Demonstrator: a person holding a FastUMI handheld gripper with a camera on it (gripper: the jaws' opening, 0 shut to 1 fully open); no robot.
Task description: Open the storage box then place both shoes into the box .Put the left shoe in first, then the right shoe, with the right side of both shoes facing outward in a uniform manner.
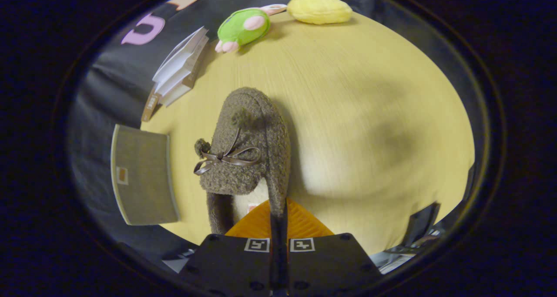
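Observation:
A fuzzy brown slipper (246, 157) with a small leather bow hangs just ahead of my fingers, above the yellow wooden table (370, 96), toe pointing away. My gripper (278, 221) is shut on the slipper's heel rim, the two fingers pressed together on its right side wall. The pale lining of the slipper shows just above the fingers. A grey fabric storage box (143, 179) stands to the left of the slipper at the table's edge, seen from its side.
A stack of books (178, 70) lies beyond the box on the left. A green plush toy (243, 27) and a yellow plush (320, 9) rest at the far edge. A dark object (420, 227) stands at the near right.

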